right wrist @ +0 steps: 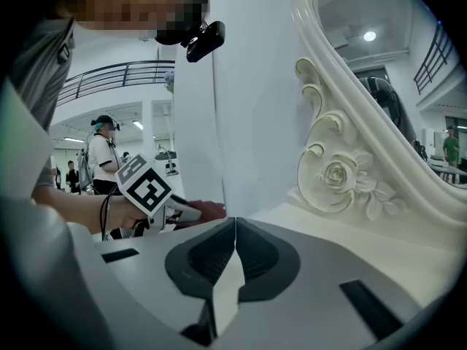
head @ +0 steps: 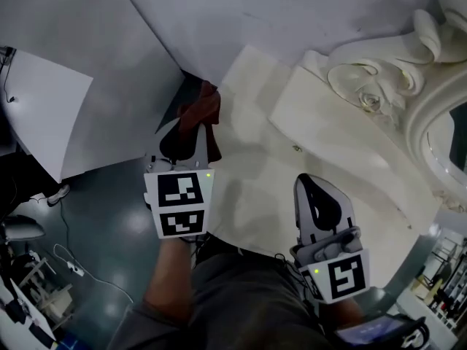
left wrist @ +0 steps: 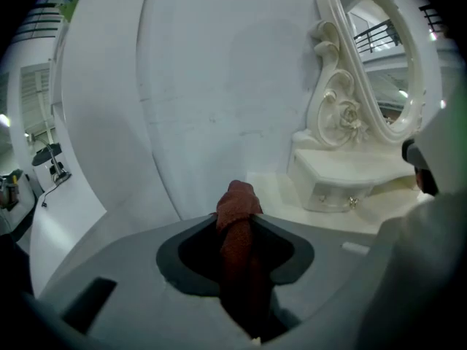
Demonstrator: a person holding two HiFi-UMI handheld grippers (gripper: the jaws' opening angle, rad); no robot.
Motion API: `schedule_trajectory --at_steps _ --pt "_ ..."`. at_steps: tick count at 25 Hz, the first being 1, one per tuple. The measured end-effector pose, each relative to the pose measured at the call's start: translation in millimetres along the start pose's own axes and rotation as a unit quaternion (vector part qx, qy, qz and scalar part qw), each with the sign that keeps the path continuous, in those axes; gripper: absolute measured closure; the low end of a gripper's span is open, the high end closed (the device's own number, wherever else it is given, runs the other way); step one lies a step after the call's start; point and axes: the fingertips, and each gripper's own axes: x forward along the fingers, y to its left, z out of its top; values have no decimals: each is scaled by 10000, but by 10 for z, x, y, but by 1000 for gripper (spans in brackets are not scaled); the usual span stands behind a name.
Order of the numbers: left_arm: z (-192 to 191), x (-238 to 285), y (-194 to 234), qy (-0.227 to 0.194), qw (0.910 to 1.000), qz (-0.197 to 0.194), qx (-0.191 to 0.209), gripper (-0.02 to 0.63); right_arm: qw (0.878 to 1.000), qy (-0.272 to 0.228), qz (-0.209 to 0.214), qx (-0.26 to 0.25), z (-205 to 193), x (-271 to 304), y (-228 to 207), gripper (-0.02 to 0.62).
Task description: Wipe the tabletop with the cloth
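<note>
— What are the tools like?
— The left tool and the right tool are both pale grey shells with black pads inside. Each carries a white cube printed with black square markers, with a small green light on it.
— And the clothing?
— A grey sleeve, and a thin black cable at the wrist.

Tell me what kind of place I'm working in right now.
Probably a big indoor hall set up as a mock bedroom corner, not a real home. A cream dressing table with a carved mirror stands against loose white panels, and a balcony railing shows behind.
</note>
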Motion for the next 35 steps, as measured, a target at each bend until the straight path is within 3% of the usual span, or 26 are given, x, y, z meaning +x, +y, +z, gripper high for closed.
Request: schedule_trajectory --at_steps 6,10,18,35 --pt "-462 275 -165 398 9991 -118 94 482 9990 318 -231 192 -319 -75 -133 581" --pt "-590 355 -204 394 9992 -34 93 482 9966 644 -408 297 -574 -202 -190 581" --pt "-625 372 -437 408 9985 -72 364 486 9954 500 -686 444 -715 -452 -365 581" --pt "-627 258 -1687 353 9930 -734 851 486 9885 214 -1314 714 -980 -1353 -832 581"
